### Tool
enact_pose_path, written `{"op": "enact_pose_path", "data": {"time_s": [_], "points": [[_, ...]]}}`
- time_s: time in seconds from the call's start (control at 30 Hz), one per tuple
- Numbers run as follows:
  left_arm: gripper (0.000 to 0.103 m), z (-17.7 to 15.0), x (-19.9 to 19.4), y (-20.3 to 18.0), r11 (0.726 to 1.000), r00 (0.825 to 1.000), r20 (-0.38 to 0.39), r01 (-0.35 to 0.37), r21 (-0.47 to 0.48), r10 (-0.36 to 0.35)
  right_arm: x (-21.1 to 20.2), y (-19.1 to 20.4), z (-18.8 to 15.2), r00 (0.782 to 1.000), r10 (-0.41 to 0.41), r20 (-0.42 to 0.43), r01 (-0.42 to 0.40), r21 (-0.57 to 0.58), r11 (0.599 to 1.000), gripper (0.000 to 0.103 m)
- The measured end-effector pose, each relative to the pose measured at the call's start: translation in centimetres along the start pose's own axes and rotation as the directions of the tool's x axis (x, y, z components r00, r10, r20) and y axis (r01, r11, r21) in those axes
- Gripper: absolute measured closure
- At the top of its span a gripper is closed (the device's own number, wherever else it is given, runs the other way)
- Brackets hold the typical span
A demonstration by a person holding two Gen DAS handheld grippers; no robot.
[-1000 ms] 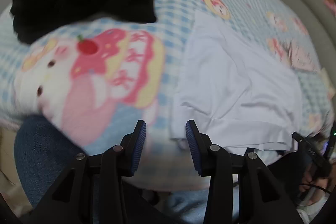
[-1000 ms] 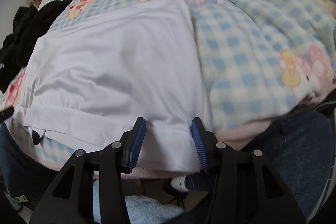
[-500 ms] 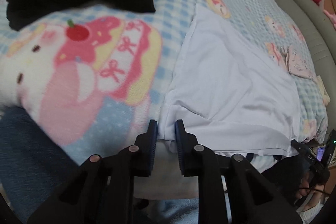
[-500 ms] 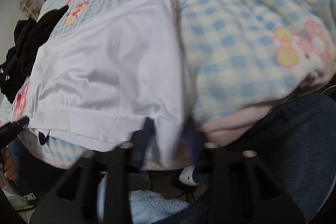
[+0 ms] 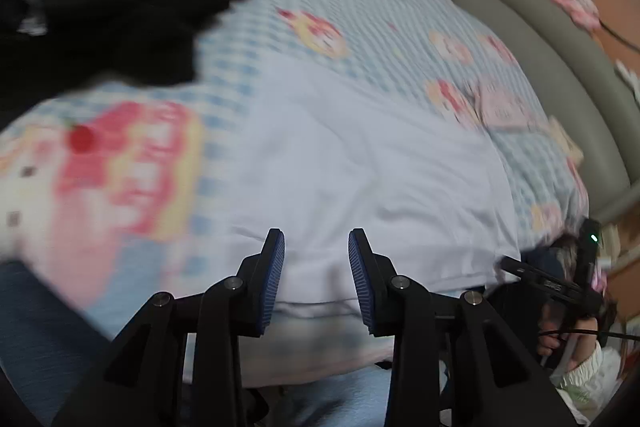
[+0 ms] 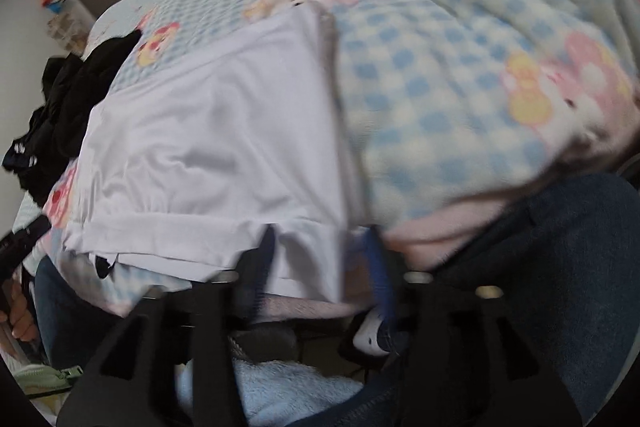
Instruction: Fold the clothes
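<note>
Because the white garment (image 5: 360, 163) is thin, limp cloth, I judge it light, sagging wherever I let go, so the hem corners at the bed's near edge are the places to pinch. It lies flat on the checked blanket (image 5: 360, 19), smooth, part-folded, near hem doubled over. My left gripper (image 5: 316, 251) has just been opening, nothing between its jaws. My right gripper (image 6: 320, 247) has opened too, jaws wide, straddling the hem corner unpressed.

A blue checked cartoon blanket (image 5: 360, 27) lies beside a grey headboard (image 5: 560, 75).
</note>
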State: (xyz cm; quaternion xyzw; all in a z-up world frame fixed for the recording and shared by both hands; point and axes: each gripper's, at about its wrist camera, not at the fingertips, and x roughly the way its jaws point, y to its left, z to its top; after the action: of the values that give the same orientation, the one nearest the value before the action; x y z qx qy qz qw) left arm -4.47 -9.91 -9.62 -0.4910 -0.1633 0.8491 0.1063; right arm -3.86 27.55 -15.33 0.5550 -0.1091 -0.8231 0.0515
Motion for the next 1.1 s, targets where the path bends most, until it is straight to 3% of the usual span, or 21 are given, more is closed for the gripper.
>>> {"op": "enact_pose_path", "data": {"time_s": [0.03,0.07,0.13,0.27,0.4,0.53,0.63,0.67,0.73,0.8,0.97,1.1], "points": [[0.068,-0.3,1.4,-0.4,1.0,1.0,-0.029,-0.003,0.006,0.003,1.0,0.2,-0.3,1.0,-0.015,-0.025,0.015,-0.008,1.0,0.034],[0.068,-1.0,2.9,-0.6,0.998,0.995,-0.073,-0.067,0.019,0.069,1.4,0.1,-0.5,0.999,-0.03,-0.043,0.03,-0.01,1.0,0.037],[0.08,-2.3,4.5,-0.2,0.983,0.972,-0.143,-0.18,0.042,0.185,2.2,0.0,-0.8,0.995,-0.06,-0.077,0.06,-0.011,0.998,0.043],[0.08,-2.3,2.5,0.8,0.993,0.985,-0.129,-0.117,-0.027,0.112,-0.4,-1.2,-0.4,0.995,-0.099,-0.016,0.1,0.027,0.995,0.043],[0.07,0.1,0.1,-0.8,0.993,0.994,-0.027,-0.101,0.06,0.103,-3.4,-0.9,1.0,0.996,-0.053,0.074,0.052,0.013,0.999,0.043],[0.067,3.9,1.4,-1.0,0.992,0.995,-0.015,-0.099,0.082,0.1,-4.4,0.5,4.6,0.988,-0.039,0.147,0.048,-0.06,0.997,0.043],[0.067,3.5,3.7,-0.5,0.978,0.975,-0.103,-0.186,0.089,0.195,-2.8,0.2,6.1,0.987,-0.106,0.119,0.115,-0.067,0.991,0.044],[0.067,3.0,4.3,0.2,0.964,0.956,-0.133,-0.248,0.095,0.26,-2.1,-0.1,6.4,0.986,-0.137,0.098,0.144,-0.066,0.987,0.045],[0.067,2.6,3.4,2.2,0.98,0.971,-0.132,-0.2,0.002,0.198,-0.7,-0.5,6.6,0.981,-0.187,0.058,0.19,-0.048,0.981,0.05],[0.067,2.7,2.0,3.6,0.986,0.985,-0.1,-0.146,-0.081,0.137,-1.6,-1.8,6.8,0.989,-0.124,0.075,0.125,-0.006,0.992,0.051],[0.064,6.6,1.3,-1.0,0.998,0.999,0.027,-0.049,0.05,0.047,-2.2,-2.4,11.6,0.978,-0.149,0.149,0.153,-0.015,0.988,0.051],[0.062,9.0,5.6,-4.1,0.994,1.0,-0.017,-0.008,0.106,0.01,0.1,-2.1,15.5,0.979,-0.166,0.115,0.173,-0.052,0.984,0.051]]}}
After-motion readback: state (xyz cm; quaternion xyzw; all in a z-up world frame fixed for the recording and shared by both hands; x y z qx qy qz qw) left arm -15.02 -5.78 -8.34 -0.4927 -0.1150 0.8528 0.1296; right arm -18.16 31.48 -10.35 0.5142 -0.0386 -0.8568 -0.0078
